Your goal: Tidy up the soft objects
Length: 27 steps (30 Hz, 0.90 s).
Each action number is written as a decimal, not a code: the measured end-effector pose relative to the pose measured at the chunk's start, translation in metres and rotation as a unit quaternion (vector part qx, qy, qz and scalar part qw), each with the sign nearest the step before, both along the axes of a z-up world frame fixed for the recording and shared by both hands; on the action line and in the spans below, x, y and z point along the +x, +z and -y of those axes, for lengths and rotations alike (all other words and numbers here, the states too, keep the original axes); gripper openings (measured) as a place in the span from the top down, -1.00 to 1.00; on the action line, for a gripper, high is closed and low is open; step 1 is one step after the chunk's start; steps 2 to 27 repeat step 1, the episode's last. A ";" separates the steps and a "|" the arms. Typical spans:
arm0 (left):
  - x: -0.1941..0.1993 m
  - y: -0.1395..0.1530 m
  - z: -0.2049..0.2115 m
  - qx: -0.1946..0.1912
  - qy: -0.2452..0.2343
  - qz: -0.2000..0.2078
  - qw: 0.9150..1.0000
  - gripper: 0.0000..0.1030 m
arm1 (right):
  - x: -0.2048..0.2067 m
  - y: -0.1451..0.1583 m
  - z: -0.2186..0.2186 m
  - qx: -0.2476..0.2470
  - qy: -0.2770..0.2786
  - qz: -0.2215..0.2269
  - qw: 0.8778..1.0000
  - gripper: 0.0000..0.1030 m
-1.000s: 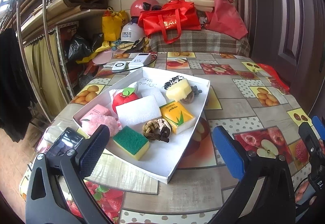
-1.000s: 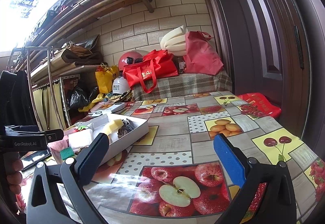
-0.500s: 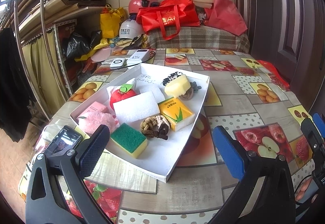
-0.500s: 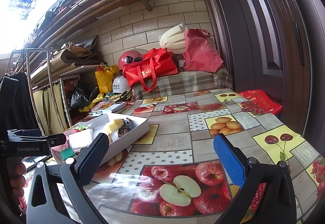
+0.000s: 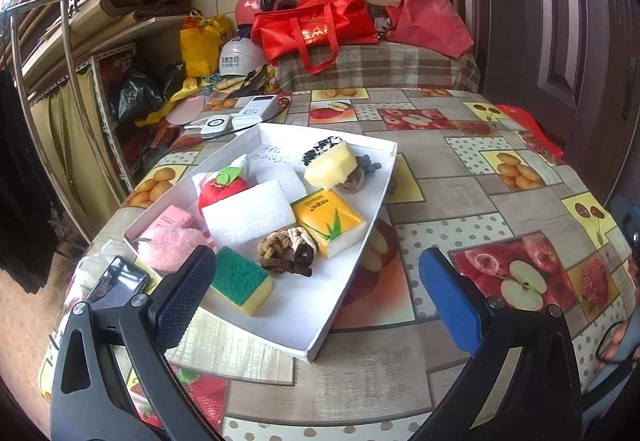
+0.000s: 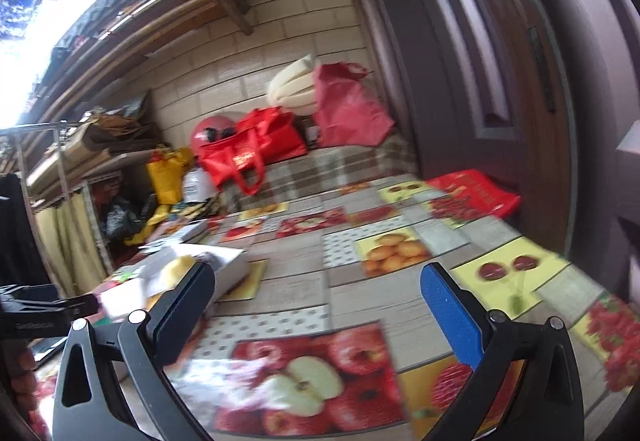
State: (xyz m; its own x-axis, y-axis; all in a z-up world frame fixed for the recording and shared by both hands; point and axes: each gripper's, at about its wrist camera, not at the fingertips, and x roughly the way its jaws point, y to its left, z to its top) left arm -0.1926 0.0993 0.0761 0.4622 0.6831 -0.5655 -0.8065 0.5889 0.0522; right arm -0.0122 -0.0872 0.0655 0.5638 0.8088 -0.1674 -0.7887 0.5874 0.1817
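A: On the desk, the white tray is the landmark, and every soft thing I can see lies inside it. How far along do you judge this?

B: At the very start, I'd say. Nothing is lifted out or sorted. The green-and-yellow sponge sits at the tray's near edge, the braided hair ties just behind it, the white foam block in the tray's middle, the yellow tissue pack to the right of that.

A: And the fingers?

B: The left gripper hangs spread wide over the tray's near edge, gripping nothing. The right gripper is also spread wide and empty, well to the right of the tray, over bare desk; that view is blurred.

A: What remains?

B: All of it, as I judge: the pink puff, the red apple toy and the yellow sponge at the tray's far end are untouched too.
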 end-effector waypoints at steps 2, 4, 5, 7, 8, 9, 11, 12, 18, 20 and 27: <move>0.002 0.000 0.000 0.000 -0.004 -0.001 1.000 -0.99 | 0.004 0.001 0.004 -0.004 -0.017 0.004 1.000 -1.00; 0.002 0.000 0.000 0.000 -0.004 -0.001 1.000 -0.99 | 0.004 0.001 0.004 -0.004 -0.017 0.004 1.000 -1.00; 0.002 0.000 0.000 0.000 -0.004 -0.001 1.000 -0.99 | 0.004 0.001 0.004 -0.004 -0.017 0.004 1.000 -1.00; 0.002 0.000 0.000 0.000 -0.004 -0.001 1.000 -0.99 | 0.004 0.001 0.004 -0.004 -0.017 0.004 1.000 -1.00; 0.002 0.000 0.000 0.000 -0.004 -0.001 1.000 -0.99 | 0.004 0.001 0.004 -0.004 -0.017 0.004 1.000 -1.00; 0.002 0.000 0.000 0.000 -0.004 -0.001 1.000 -0.99 | 0.004 0.001 0.004 -0.004 -0.017 0.004 1.000 -1.00; 0.002 0.000 0.000 0.000 -0.004 -0.001 1.000 -0.99 | 0.004 0.001 0.004 -0.004 -0.017 0.004 1.000 -1.00; 0.002 0.000 0.000 0.000 -0.004 -0.001 1.000 -0.99 | 0.004 0.001 0.004 -0.004 -0.017 0.004 1.000 -1.00; 0.002 0.000 0.000 0.000 -0.004 -0.001 1.000 -0.99 | 0.004 0.001 0.004 -0.004 -0.017 0.004 1.000 -1.00; 0.002 0.000 0.000 0.000 -0.004 -0.001 1.000 -0.99 | 0.004 0.001 0.004 -0.004 -0.017 0.004 1.000 -1.00; 0.002 0.000 0.000 0.000 -0.004 -0.001 1.000 -0.99 | 0.004 0.001 0.004 -0.004 -0.017 0.004 1.000 -1.00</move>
